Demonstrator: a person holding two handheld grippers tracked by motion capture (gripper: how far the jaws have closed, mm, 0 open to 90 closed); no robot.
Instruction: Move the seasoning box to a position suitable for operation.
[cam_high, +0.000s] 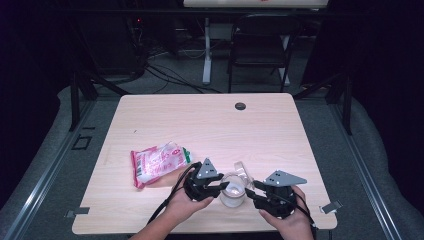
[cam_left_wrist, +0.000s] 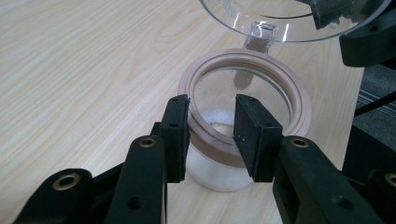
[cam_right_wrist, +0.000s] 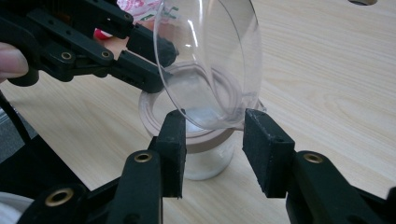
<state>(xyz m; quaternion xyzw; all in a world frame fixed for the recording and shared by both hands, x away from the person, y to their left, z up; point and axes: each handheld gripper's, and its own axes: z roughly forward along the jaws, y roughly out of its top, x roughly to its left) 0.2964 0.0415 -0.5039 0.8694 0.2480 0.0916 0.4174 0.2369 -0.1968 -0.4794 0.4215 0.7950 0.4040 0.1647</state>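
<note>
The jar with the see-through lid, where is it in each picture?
High view: the jar sits low, right of centre, between the two tools.
Left gripper view: middle, its rim between the black jaws.
Right gripper view: middle, behind the jaws.
Shared landmark: the raised clear lid.

A light wood-grain table (cam_high: 210, 120) with rounded corners is seen from above. A clear jar (cam_high: 232, 192) with white contents at the bottom and a tan rim is stood upright on it, near the front edge and right of the middle. A pink and white packet (cam_high: 157, 162) with a green end is laid flat near the front left, well apart from the jar. A dark round grommet (cam_high: 240, 106) is set into the top close to the back edge.
</note>
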